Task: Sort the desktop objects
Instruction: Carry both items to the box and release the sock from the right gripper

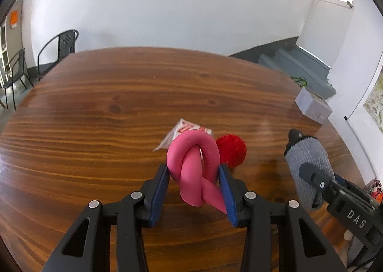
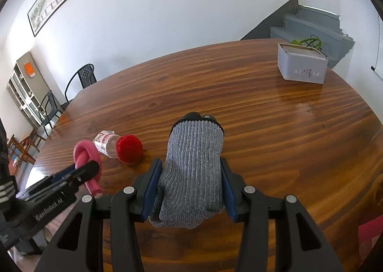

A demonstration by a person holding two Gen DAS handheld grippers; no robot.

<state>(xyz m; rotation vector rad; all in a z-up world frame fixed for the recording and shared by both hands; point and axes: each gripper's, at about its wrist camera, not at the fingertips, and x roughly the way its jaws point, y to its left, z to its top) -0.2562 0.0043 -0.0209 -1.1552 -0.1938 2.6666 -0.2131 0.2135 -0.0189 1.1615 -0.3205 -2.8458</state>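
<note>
My left gripper [image 1: 193,171] is shut on a knotted pink foam tube [image 1: 194,166] and holds it just above the wooden table [image 1: 119,104]. The tube also shows in the right wrist view [image 2: 85,152]. My right gripper [image 2: 191,164] is shut on a grey knitted glove with a black cuff [image 2: 194,169], which also shows in the left wrist view [image 1: 308,164]. A red pom-pom ball [image 1: 231,150] and a clear plastic packet with red print [image 1: 185,132] lie on the table just beyond the tube. In the right wrist view the ball [image 2: 129,149] touches the packet [image 2: 105,142].
A white storage box [image 2: 301,63] stands at the far right of the table, also seen in the left wrist view [image 1: 312,106]. Black chairs [image 1: 57,51] stand beyond the table's far left edge. Stairs [image 1: 299,66] rise behind the far right.
</note>
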